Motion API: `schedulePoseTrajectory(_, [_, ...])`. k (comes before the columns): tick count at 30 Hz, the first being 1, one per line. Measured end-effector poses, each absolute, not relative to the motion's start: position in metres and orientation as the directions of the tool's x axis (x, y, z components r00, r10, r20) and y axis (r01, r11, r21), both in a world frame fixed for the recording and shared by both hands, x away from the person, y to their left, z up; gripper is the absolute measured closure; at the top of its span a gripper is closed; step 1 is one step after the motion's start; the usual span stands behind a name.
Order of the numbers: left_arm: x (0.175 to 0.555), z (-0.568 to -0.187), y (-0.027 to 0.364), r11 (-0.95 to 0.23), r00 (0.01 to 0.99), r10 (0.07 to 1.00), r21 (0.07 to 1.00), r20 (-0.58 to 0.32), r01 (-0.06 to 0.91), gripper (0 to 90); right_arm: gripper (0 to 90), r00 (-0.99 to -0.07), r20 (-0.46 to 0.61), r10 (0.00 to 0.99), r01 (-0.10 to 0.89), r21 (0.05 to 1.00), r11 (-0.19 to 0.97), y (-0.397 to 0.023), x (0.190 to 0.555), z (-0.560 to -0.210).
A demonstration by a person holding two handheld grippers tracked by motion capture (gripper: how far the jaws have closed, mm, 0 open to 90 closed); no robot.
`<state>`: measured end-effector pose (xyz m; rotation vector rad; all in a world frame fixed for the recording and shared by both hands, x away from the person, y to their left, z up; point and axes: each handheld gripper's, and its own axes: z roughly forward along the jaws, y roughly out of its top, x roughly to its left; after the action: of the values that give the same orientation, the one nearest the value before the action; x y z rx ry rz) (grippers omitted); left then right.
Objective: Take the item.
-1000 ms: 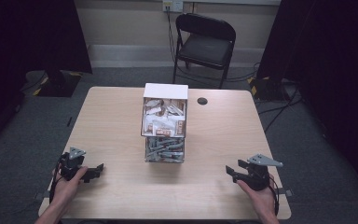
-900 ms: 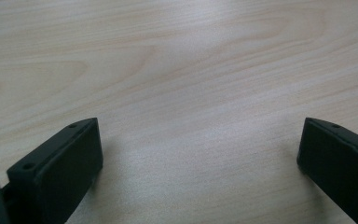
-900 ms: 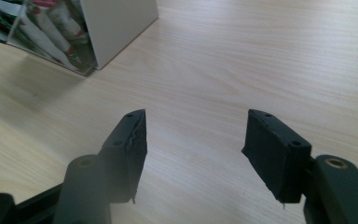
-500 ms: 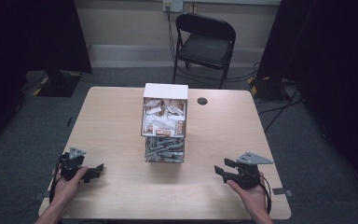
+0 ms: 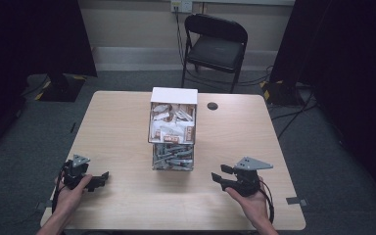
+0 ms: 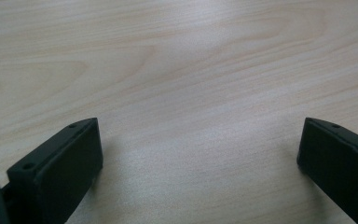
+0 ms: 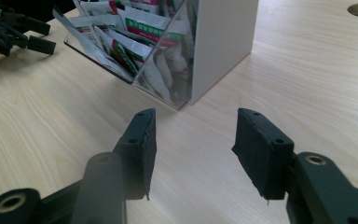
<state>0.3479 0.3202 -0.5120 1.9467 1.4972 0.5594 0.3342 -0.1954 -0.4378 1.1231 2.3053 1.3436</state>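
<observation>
A two-tier clear dispenser box (image 5: 173, 128) with a white back stands at the middle of the table, packed with white sachets above and grey ones below. My left gripper (image 5: 99, 181) rests near the front left edge, open. In the left gripper view the left gripper (image 6: 198, 140) has its jaws spread wide over bare wood. My right gripper (image 5: 219, 174) sits front right, open and pointing left at the box's lower part. From the right gripper view the right gripper (image 7: 193, 126) is empty, with the box (image 7: 168, 51) a short way ahead and the left gripper (image 7: 14, 30) beyond.
The light wooden table (image 5: 117, 122) has a round cable hole (image 5: 212, 105) behind the box, on the right. A black folding chair (image 5: 215, 41) stands past the far edge. Dark curtains and floor cables surround the table.
My right gripper has slid left, closer to the box's front right corner. The left gripper has stayed where it was.
</observation>
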Motion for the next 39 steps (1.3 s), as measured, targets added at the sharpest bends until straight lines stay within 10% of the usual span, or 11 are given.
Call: schedulePoseTrajectory(39, [0.348, -0.512, 0.320, -0.168, 0.270, 0.962, 0.691, -0.040, 0.703, 0.0, 55.9, -0.836, 0.157, 0.526, 0.377, 0.860, 0.343, -0.106, 0.349, -0.421])
